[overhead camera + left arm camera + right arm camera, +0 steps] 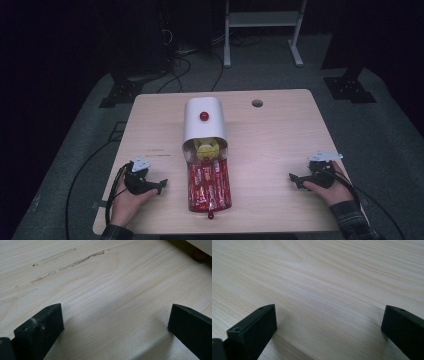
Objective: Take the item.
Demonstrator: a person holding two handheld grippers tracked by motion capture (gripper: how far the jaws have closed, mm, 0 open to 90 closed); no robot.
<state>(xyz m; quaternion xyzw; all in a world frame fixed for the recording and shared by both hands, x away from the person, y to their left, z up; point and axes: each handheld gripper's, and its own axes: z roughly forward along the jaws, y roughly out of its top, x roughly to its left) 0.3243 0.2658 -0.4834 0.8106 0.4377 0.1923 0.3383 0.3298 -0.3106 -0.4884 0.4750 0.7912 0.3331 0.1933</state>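
1. The white rounded container with a red knob (204, 122) lies on its side at the middle of the pale wooden desk (280, 145), its open mouth towards the person; a yellow round object (206, 149) sits in that mouth.
2. A clear packet of red wrapped sticks (209, 186) stretches from the mouth towards the near edge, touching the container. Its printing is too small to read.
3. A small red ball (211, 216) lies just beside the packet's near end.
4. The left gripper (161, 186) rests low on the desk at the near left, held in the person's left hand (127, 200), pointing inward at the packet. Its jaws stand wide apart with nothing between them.
5. The right gripper (295, 179) rests at the near right, held in the right hand (327, 187) with a plaid sleeve (352, 220), pointing inward. Its jaws are likewise spread, over bare wood.
6. Faint scuff marks (67, 261) streak the desk ahead of the left gripper.
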